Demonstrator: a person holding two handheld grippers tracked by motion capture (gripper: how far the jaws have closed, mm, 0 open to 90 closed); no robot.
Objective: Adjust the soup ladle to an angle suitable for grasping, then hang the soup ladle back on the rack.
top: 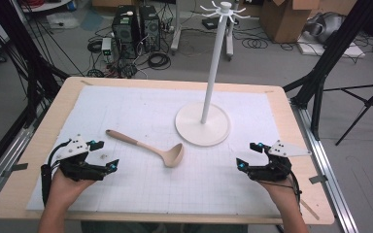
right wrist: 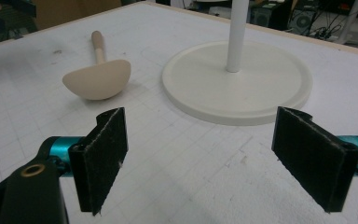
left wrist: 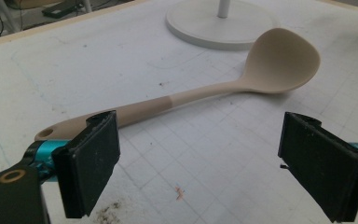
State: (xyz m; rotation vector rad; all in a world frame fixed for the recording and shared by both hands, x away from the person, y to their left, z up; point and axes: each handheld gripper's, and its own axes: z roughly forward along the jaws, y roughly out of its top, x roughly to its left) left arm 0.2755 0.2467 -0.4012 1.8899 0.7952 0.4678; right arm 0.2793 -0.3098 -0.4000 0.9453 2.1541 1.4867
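A beige ladle [top: 148, 148] lies flat on the white mat, handle toward the back left, bowl [left wrist: 282, 60] toward the middle. My left gripper [top: 104, 155] rests at the mat's left, open, with nothing between its pads [left wrist: 93, 163]; the ladle [left wrist: 177, 100] lies just beyond them. A white stand [top: 203, 124] with a round base, tall pole and hooked top [top: 222, 9] rises behind the ladle. My right gripper [top: 248, 155] stands open at the mat's right, facing the stand's base [right wrist: 235, 81] and the ladle's bowl [right wrist: 98, 79].
The white gridded mat [top: 175, 179] covers a wooden table [top: 22, 194]. Behind the table, computer towers [top: 136, 29], cables and cardboard boxes [top: 286, 17] sit on the floor. Black tripod legs [top: 330, 48] stand at the right.
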